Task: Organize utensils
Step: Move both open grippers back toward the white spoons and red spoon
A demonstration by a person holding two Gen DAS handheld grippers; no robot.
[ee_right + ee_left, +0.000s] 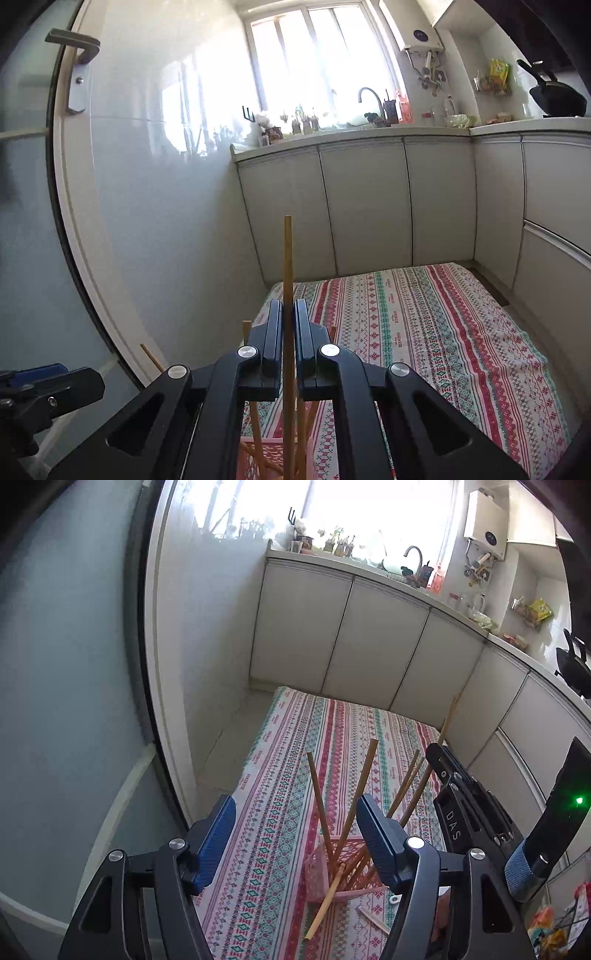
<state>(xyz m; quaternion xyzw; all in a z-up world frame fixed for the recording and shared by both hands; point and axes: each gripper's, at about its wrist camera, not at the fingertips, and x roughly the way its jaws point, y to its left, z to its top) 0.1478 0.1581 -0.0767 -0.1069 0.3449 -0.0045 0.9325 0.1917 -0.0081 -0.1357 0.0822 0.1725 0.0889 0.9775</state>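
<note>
A pink lattice basket [334, 871] stands on the patterned tablecloth [280, 786] and holds several wooden chopsticks [360, 790] leaning outward. One chopstick [325, 901] leans against the basket's front and another [373, 919] lies flat beside it. My left gripper [295, 834] is open and empty, just before the basket. My right gripper [288, 325] is shut on one upright chopstick [288, 258], its lower end over the basket [255, 461]. The right gripper also shows in the left wrist view [448, 771], above and right of the basket.
The cloth-covered table [424, 325] sits in a kitchen corner. White cabinets [369, 206] stand behind and to the right, with a sink and faucet [371, 98] on the counter. A glass door with a handle [75, 66] is on the left.
</note>
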